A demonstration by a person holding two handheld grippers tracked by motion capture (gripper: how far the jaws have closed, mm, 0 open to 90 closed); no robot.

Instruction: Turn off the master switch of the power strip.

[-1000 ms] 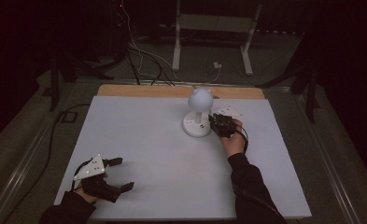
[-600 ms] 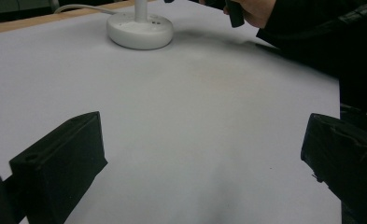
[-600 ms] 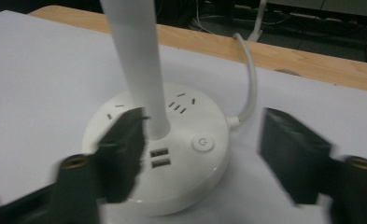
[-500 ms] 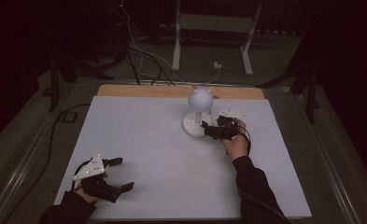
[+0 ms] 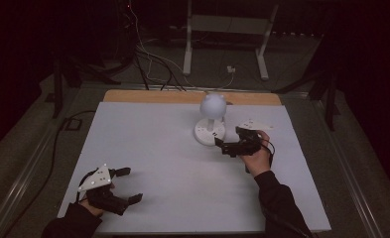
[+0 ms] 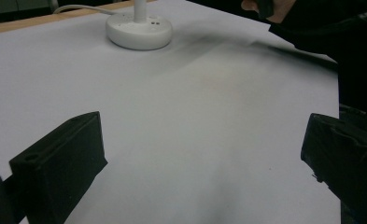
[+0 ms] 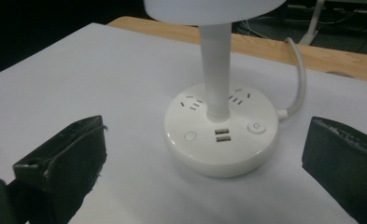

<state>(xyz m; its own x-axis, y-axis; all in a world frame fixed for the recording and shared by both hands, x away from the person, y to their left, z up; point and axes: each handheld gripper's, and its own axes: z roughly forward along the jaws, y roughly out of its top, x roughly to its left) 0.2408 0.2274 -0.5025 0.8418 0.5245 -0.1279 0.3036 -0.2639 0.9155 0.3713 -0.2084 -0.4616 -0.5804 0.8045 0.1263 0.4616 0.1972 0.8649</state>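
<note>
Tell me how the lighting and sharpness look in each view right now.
High view: room dark, white table dimly lit, lamp grainy. Left gripper view: soft shadow across the table, person's sleeve nearly black. Right gripper view: lamp base sharp, evenly lit; its shade cropped at the top.

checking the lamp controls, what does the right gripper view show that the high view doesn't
Right gripper view: the lamp base's round buttons, USB ports and socket slots up close.

High view: both hands, the left gripper and right gripper with jaws open, and the floor cables.

Both: the white lamp, its cord, the white table.
</note>
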